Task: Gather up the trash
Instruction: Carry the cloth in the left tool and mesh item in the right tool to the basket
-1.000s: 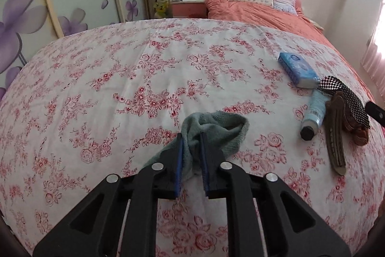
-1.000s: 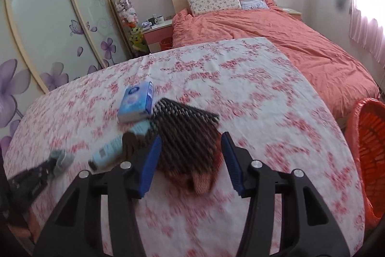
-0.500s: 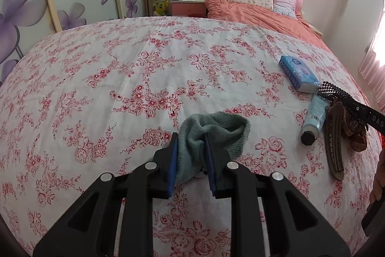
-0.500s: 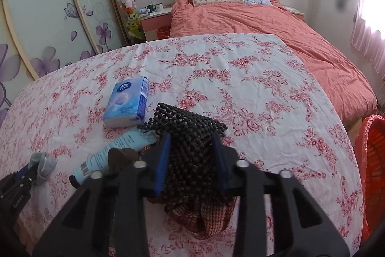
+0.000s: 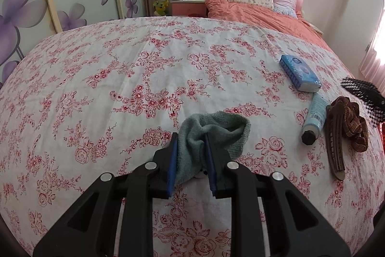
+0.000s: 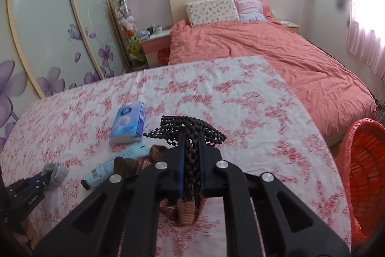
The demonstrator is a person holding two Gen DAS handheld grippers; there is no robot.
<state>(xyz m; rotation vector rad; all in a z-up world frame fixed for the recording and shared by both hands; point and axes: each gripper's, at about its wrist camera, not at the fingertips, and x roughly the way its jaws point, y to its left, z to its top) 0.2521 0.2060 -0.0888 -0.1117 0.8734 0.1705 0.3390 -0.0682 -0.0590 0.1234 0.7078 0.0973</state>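
Right gripper (image 6: 191, 143) first: its jaws have just been closing and now they're clamped tight on the black mesh net (image 6: 190, 129), with the blue pads squeezing it into a narrow strip. The net fans out past the fingertips and a bit hangs down behind them. Looks lifted clear of the flowered sheet (image 6: 252, 112), though that view is blurry so I wouldn't swear to it. Right under the fingers is a brown plaid scrunchie (image 6: 154, 153), and just left of that a pale blue tube (image 6: 115, 165) with a black cap. Beyond the tube, a blue tissue pack (image 6: 128, 123). Way off to the right of the fingers, past the edge of the sheet, sits an orange basket (image 6: 365, 175).

Left gripper (image 5: 191, 137): jaws nearly together, pinching a grey-green sock (image 5: 211, 129), which bunches between the pads and flops forward onto the sheet. Off to the right of those fingers lie a brown hair clip (image 5: 334, 143) beside the scrunchie, the tube touching the clip, and the tissue pack further out.
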